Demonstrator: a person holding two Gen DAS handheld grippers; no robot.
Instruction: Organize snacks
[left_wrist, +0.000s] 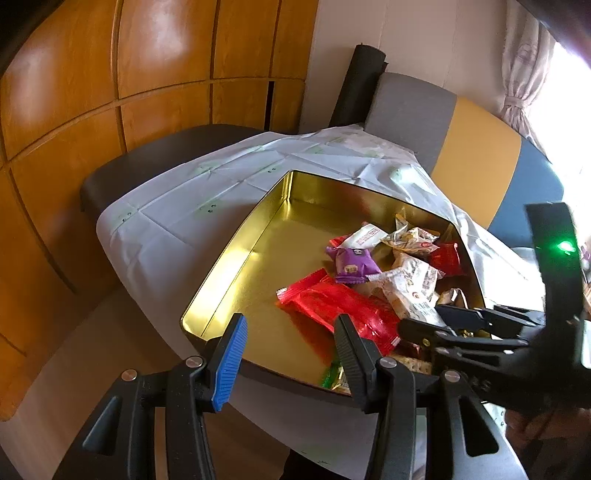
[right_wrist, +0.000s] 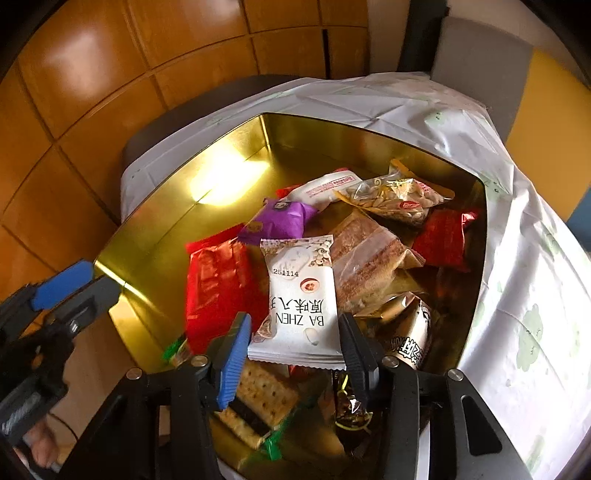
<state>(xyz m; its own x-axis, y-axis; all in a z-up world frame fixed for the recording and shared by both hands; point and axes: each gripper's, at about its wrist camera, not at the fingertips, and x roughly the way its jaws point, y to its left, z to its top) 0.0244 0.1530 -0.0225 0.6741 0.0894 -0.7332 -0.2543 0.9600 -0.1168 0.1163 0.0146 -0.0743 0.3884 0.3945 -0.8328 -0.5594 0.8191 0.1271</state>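
Observation:
A gold tin (left_wrist: 236, 258) (right_wrist: 166, 221) stands on a white cloth with several snack packets piled at its right end. My right gripper (right_wrist: 293, 343) is low over the pile, and a white "BA ZHEN" packet (right_wrist: 299, 295) lies between its fingers, resting on the other snacks; the pads do not squeeze it. Around it lie a red packet (right_wrist: 218, 288), a purple one (right_wrist: 277, 221), a clear bag of nuts (right_wrist: 395, 199) and a cracker pack (right_wrist: 262, 398). My left gripper (left_wrist: 291, 347) hovers open over the tin's near rim with nothing held. It shows at the left edge of the right wrist view (right_wrist: 85, 286).
The white cloth (left_wrist: 166, 206) covers a dark table (left_wrist: 122, 173). Behind it stand a grey, yellow and blue sofa (left_wrist: 476, 155) and a wooden cabinet wall (left_wrist: 92, 74). A curtain (left_wrist: 524, 74) hangs at the back right. The tin's left half holds no packets.

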